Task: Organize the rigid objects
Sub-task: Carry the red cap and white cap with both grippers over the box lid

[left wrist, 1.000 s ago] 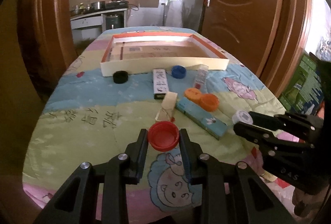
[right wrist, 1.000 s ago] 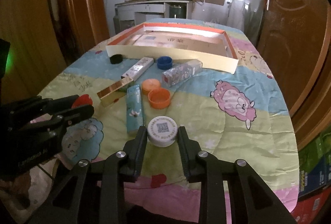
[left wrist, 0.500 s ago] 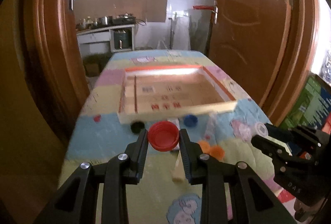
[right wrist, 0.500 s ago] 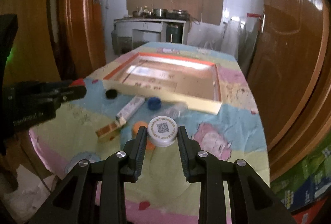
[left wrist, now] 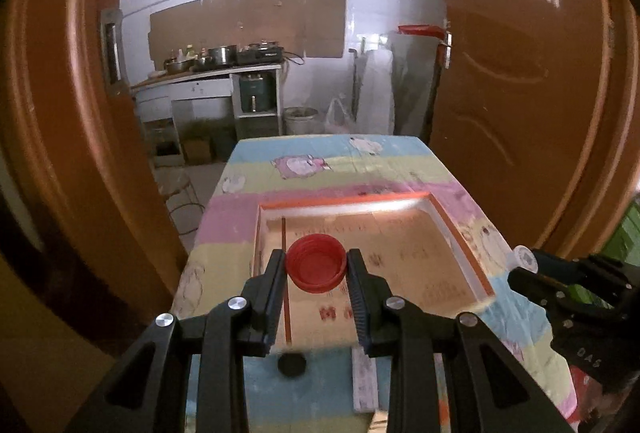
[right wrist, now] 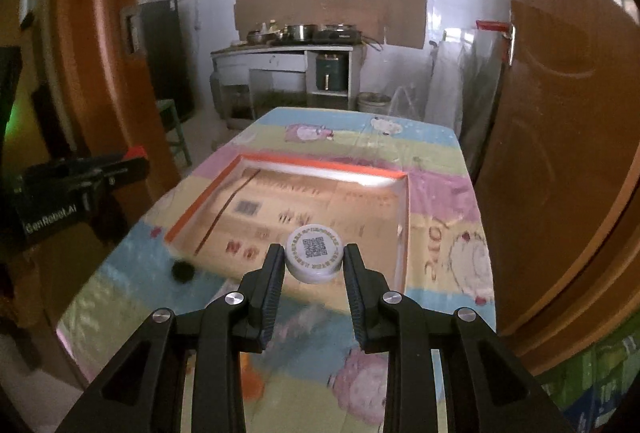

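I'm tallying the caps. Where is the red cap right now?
In the left wrist view the red cap sits clamped between the left gripper fingers, held above the near part of the orange-rimmed cardboard tray.

Blurred white box (left wrist: 365, 381) is half hidden behind the left tool (left wrist: 316, 267).

The left gripper (left wrist: 316, 265) points forward and downward, its two black fingers clamped on the sides of a red cap (left wrist: 316, 264). The right gripper (right wrist: 314, 260) has the same pose, its fingers pinching a white cap (right wrist: 314, 258). The two grippers are side by side, each visible at the edge of the other's view.
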Tool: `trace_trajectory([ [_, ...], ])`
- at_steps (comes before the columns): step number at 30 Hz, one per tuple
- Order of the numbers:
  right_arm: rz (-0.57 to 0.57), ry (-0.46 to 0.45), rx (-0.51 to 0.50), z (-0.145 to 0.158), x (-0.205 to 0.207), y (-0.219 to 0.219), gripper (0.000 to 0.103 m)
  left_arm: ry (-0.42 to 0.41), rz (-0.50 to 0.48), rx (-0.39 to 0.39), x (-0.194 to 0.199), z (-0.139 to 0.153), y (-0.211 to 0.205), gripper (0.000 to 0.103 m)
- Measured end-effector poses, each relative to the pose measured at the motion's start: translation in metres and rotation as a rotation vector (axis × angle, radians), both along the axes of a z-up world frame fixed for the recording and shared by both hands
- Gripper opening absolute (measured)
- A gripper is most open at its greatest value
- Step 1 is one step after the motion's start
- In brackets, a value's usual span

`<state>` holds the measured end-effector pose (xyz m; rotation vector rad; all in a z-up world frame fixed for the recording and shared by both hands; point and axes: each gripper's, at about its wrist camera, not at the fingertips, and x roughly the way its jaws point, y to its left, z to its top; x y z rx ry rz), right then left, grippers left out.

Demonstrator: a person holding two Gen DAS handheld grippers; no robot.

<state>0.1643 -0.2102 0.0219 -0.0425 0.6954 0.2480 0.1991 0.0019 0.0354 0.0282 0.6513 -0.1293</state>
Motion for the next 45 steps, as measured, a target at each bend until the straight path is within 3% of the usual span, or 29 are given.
trace_trajectory([
  [10,-0.068,0.083,0.034,-0.012,0.080,-0.009,0.031,0.079,0.032,-0.015,0.069,-0.032,0.001,0.031],
  [22,-0.067,0.183,-0.007,-0.073,0.140,0.004,0.031,0.141,-0.006,0.040,0.112,-0.084,-0.016,0.031],
  [32,-0.079,0.230,-0.022,-0.109,0.160,0.008,0.031,0.195,0.012,0.024,0.130,-0.115,-0.008,0.031],
  [45,-0.083,0.242,-0.035,-0.117,0.170,0.005,0.031,0.231,0.008,0.039,0.138,-0.133,-0.010,0.031],
])
